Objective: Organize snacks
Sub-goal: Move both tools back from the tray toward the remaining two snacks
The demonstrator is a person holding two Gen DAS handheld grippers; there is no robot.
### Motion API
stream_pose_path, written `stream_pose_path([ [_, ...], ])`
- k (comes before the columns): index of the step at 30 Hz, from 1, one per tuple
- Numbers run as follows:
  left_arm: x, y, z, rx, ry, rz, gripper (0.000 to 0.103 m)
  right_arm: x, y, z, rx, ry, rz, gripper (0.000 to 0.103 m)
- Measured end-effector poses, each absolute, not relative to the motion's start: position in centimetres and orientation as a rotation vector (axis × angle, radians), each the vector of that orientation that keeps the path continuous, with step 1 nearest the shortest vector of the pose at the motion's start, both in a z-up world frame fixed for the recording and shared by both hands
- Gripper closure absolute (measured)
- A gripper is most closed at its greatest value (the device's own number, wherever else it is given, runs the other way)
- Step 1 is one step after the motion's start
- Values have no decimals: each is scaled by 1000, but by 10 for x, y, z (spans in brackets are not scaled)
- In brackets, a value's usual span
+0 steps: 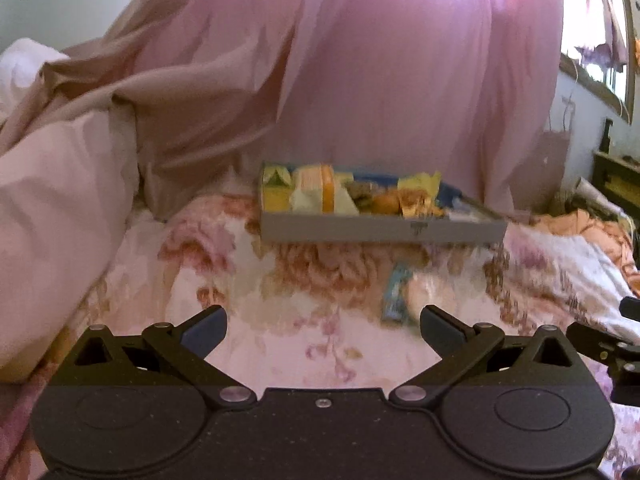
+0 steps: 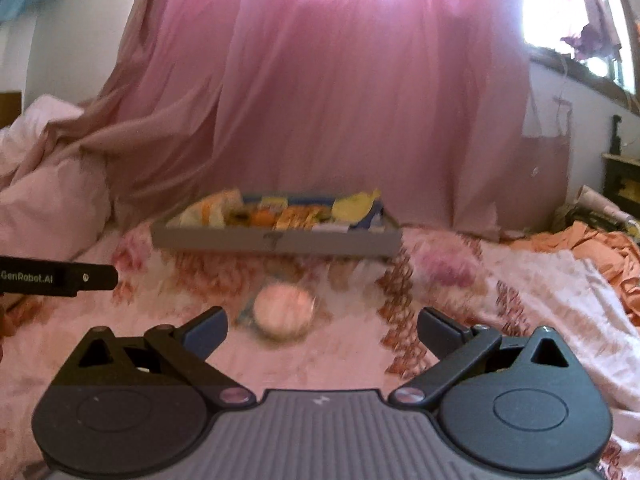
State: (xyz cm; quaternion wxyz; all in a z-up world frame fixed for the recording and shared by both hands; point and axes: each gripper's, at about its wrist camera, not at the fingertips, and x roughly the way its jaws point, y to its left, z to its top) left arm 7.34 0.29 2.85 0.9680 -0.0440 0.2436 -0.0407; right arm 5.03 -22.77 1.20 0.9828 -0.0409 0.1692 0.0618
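A grey shallow box (image 1: 380, 230) (image 2: 276, 242) full of snack packets stands on the floral bedspread ahead of both grippers. A round pale-pink wrapped snack (image 2: 284, 310) (image 1: 420, 294) with a blue-printed wrapper edge (image 1: 394, 292) lies loose on the bed between the box and the grippers. My right gripper (image 2: 322, 330) is open, with the round snack just beyond its fingertips and nothing between them. My left gripper (image 1: 322, 330) is open and empty too, the snack lying ahead near its right finger (image 1: 440, 334). The images are motion-blurred.
Pink curtains (image 2: 340, 100) hang behind the box. A bunched pink duvet (image 1: 52, 200) rises at the left, an orange blanket (image 2: 600, 248) lies at the right. The other gripper's body (image 2: 56, 278) pokes in at the left edge of the right wrist view.
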Motion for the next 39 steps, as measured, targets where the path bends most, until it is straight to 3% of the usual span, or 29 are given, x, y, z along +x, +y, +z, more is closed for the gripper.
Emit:
stream_pose_path([
  [14, 80, 3, 2, -43, 596, -69, 1, 62, -219, -19, -77, 496, 164, 0],
  [39, 111, 13, -19, -57, 662, -36, 1, 89, -217, -44, -79, 582, 140, 0],
])
